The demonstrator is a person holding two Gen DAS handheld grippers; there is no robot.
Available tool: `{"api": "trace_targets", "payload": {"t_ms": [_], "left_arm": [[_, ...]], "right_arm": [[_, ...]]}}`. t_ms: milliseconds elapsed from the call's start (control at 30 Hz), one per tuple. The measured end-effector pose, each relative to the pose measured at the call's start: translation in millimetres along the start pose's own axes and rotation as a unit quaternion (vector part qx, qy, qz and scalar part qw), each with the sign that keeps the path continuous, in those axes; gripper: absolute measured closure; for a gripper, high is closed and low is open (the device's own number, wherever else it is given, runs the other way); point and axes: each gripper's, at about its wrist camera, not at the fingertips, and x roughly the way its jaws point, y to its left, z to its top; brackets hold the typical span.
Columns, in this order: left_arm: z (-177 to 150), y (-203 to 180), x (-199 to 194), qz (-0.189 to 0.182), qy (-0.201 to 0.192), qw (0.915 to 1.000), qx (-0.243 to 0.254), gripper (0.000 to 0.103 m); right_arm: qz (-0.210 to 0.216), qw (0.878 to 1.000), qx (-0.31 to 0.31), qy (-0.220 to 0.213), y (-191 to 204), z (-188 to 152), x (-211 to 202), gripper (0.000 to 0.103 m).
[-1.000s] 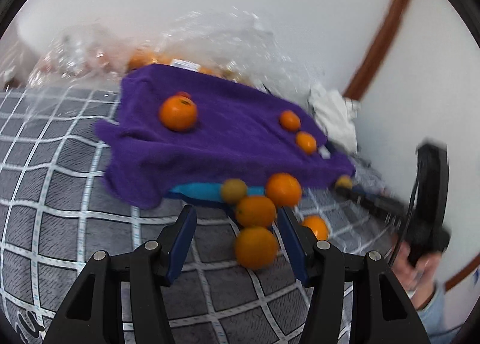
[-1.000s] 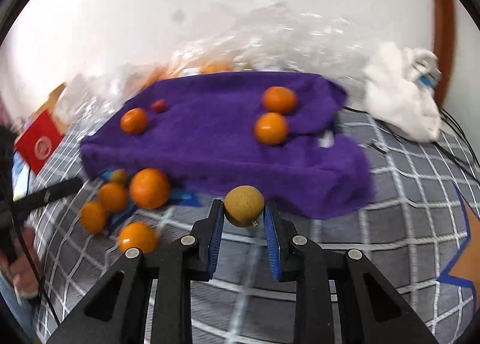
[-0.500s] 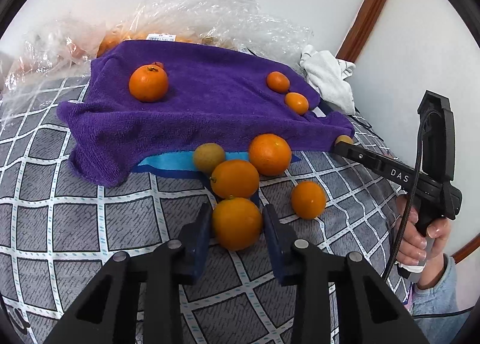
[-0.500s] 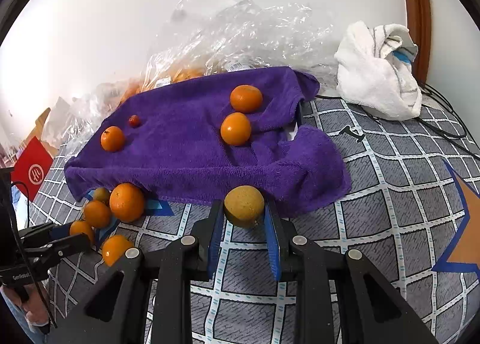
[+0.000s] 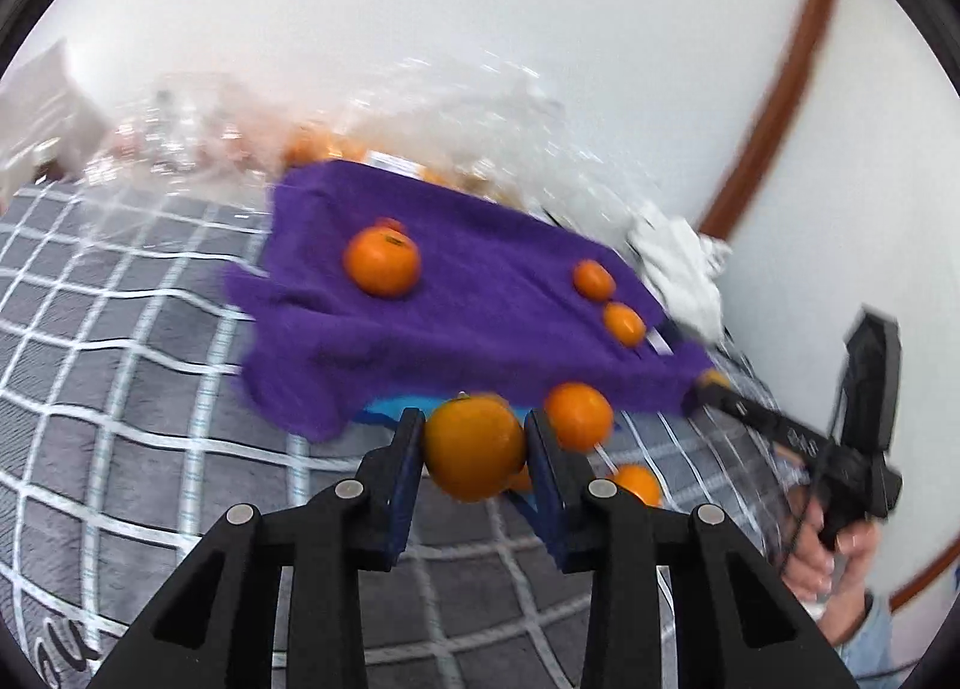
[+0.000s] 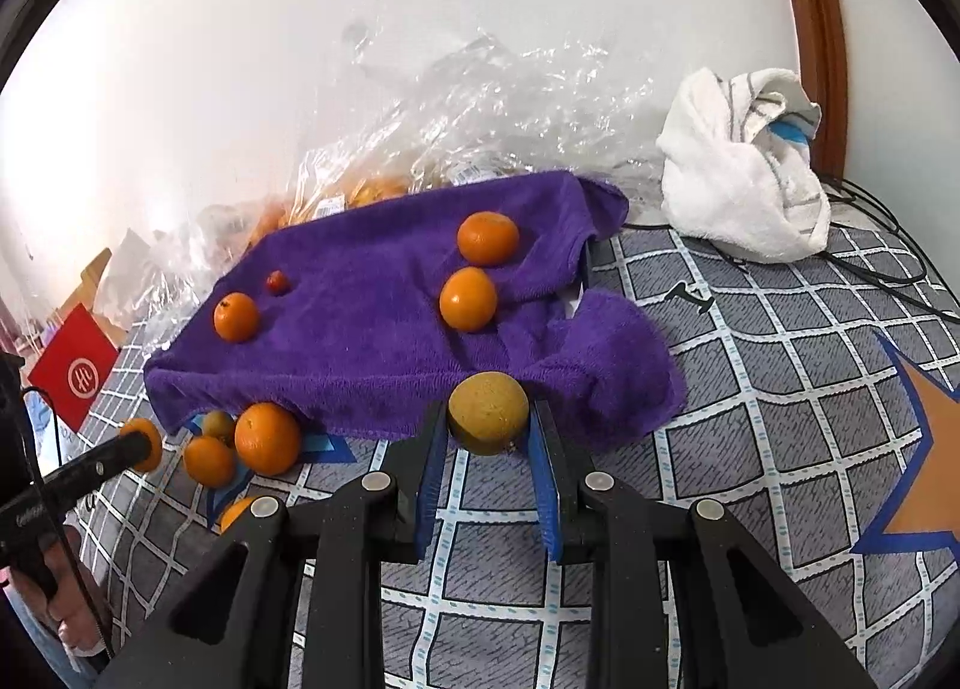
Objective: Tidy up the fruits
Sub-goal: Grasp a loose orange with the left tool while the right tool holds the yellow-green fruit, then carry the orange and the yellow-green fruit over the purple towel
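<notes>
My left gripper [image 5: 474, 449] is shut on an orange [image 5: 474, 446] and holds it above the checked bed cover, in front of the purple towel [image 5: 468, 323]. My right gripper [image 6: 489, 449] is shut on a yellow-brown fruit [image 6: 489, 413] at the towel's [image 6: 384, 329] near edge. Three oranges [image 5: 381, 269] and a small red fruit [image 6: 277, 281] lie on the towel. Several loose oranges [image 6: 267, 438] and a small brown fruit [image 6: 217, 425] lie on the cover left of my right gripper.
Crumpled clear plastic bags [image 6: 480, 113] holding more oranges lie behind the towel against the white wall. A white cloth bundle [image 6: 744, 167] and black cables [image 6: 870, 263] are at the back right. A red card [image 6: 72, 377] is at the far left.
My left gripper went from open around the loose oranges to shut on one and lifted it off the cover. My right gripper kept its fruit and stayed near the towel's edge.
</notes>
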Motion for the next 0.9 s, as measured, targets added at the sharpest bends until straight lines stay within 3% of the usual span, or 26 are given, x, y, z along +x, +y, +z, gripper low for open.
{"api": "trace_targets", "payload": {"t_ms": [267,667,900], "left_arm": [[9.6,34.7,-4.6,0.026,-0.028,0.9954,-0.087,0.071],[7.2,22.8,-7.0,0.046,-0.039,0.9971,-0.046,0.071],[9.3,35.7,-11.6,0.024,-0.045,0.9950,-0.086,0.071]], "right_arm": [[0.001,1.000,0.012,-0.019,-3.2,3.2,-6.3,0.076],[-0.008,0.998,0.032,-0.053,-11.9,7.8,-17.3,0.076],[-0.018,0.997,0.036,-0.063,-16.1,10.6,-20.2,0.076]]}}
